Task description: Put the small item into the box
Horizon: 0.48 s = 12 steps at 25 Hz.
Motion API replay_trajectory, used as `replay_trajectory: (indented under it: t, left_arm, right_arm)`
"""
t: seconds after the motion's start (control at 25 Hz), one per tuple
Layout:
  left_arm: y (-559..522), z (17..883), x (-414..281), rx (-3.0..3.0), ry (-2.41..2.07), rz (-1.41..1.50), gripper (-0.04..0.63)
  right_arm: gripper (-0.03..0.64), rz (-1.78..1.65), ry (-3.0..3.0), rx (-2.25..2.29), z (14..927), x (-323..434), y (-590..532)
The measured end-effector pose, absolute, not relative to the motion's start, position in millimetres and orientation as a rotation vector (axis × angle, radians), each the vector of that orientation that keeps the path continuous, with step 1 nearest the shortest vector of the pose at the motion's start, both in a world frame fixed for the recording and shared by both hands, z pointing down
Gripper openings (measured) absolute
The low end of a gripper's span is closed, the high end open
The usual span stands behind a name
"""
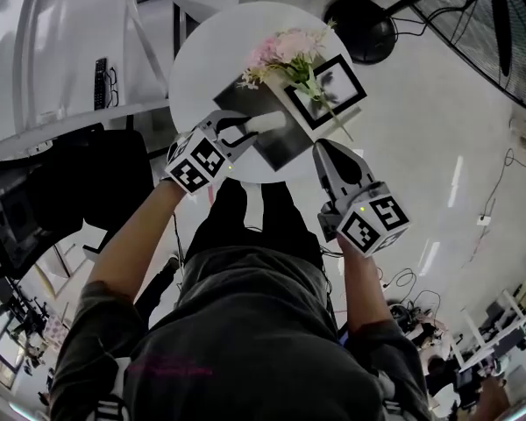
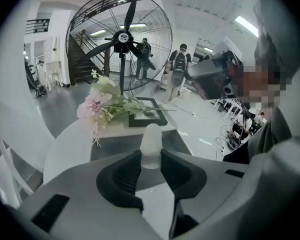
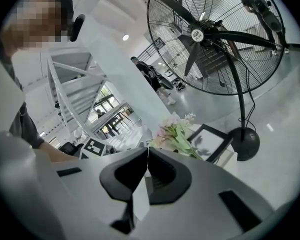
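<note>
A small white, rounded cylinder (image 1: 268,122) (image 2: 151,144) sticks out from between the pads of my left gripper (image 1: 244,131) (image 2: 151,160), which is shut on it. It hangs above a dark grey box (image 1: 285,146) (image 2: 112,146) that lies on the round white table (image 1: 197,64). My right gripper (image 1: 329,153) (image 3: 147,156) is at the table's near right edge, beside the box. It is shut, pads touching, with nothing between them.
Pink flowers (image 1: 285,53) (image 2: 101,105) (image 3: 174,133) lie across a black picture frame (image 1: 340,88) (image 2: 149,114) (image 3: 211,141) behind the box. A large floor fan (image 1: 361,26) (image 2: 122,36) (image 3: 210,34) stands beyond the table. People stand far off.
</note>
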State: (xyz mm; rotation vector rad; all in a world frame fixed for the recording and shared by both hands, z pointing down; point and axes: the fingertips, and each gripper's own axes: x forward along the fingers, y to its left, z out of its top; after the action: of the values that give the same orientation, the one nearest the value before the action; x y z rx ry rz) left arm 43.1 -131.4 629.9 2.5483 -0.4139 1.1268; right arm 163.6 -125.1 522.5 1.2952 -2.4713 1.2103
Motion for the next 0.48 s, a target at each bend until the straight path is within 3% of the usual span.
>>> replay_trajectory:
  t: [0.48]
  left_arm:
    - [-136, 673, 66, 2.523, -0.231, 1.362, 0.132]
  right_arm:
    - [0.021, 1.267, -2.439, 1.288, 544, 172, -132]
